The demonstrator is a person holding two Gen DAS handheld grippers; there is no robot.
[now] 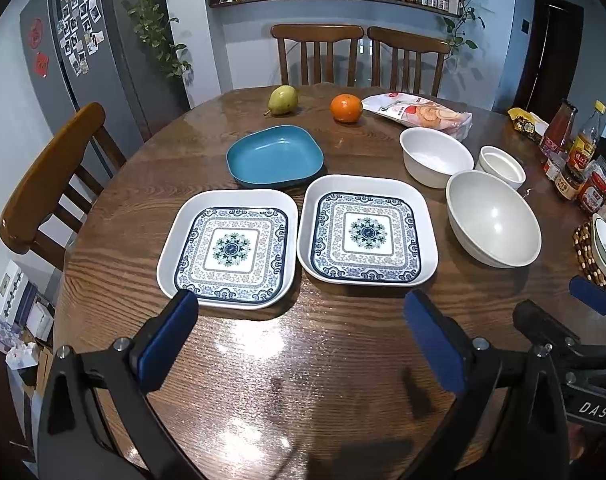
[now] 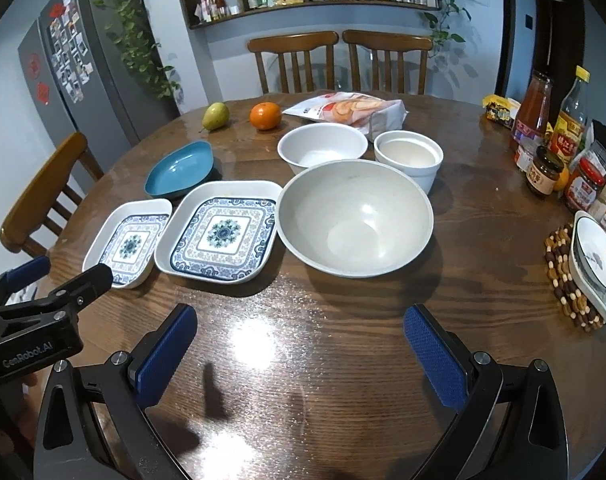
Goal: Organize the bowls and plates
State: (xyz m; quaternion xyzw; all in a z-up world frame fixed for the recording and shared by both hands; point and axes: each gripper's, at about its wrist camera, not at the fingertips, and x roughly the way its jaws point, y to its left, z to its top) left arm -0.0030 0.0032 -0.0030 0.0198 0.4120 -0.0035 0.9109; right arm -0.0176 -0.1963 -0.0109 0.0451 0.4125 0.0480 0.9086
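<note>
Plates and bowls ahead of our fingers, left gripper and right gripper both spread wide, empty.

Pear, orange, snack bag, sauce bottles, beaded trivet, wooden chairs, fridge

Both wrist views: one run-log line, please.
left hand-held gripper open, empty | right hand-held gripper open, empty | plates, bowls unstacked on table

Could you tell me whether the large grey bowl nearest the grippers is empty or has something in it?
Empty. The large grey bowl stands upright and its bare inside shows to the bottom.
</note>
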